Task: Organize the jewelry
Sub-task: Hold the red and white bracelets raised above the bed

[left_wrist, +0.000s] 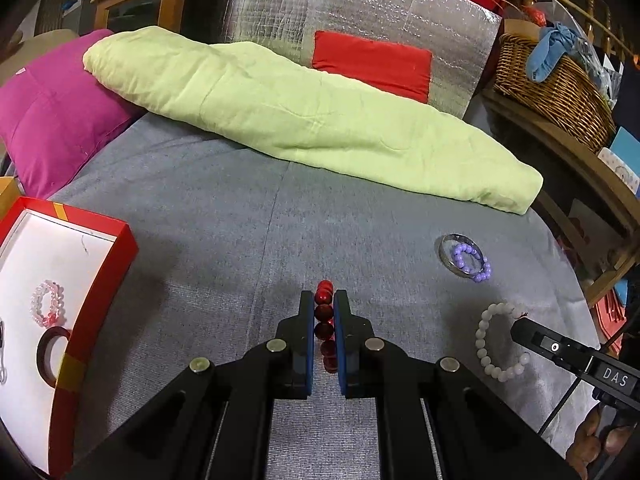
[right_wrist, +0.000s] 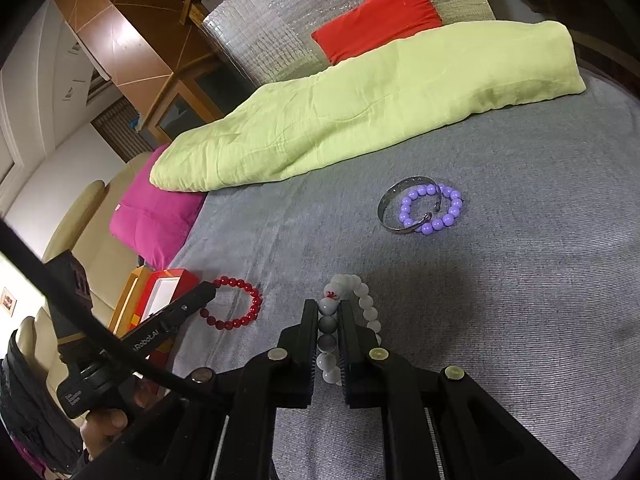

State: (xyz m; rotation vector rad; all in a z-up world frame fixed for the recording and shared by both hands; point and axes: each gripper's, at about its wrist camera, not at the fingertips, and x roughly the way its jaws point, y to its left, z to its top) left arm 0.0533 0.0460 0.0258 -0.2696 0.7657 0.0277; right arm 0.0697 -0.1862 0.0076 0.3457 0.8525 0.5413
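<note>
Both tools are pinching beads on the grey bed: the left tool [left_wrist: 324, 312] gripping the red bracelet [left_wrist: 325, 322], the right tool [right_wrist: 329, 320] the white bracelet [right_wrist: 362, 304] — likely bound for the red box [left_wrist: 96, 304] at nine o'clock, where a pink bracelet [left_wrist: 47, 303] is lying.

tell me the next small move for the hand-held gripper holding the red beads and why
Probably lift the left hand-held gripper and carry it toward the red box on its left. Its jaws are already shut on the red bead bracelet, which lies on the grey cover, and the open box already holds a pink bracelet.
</note>
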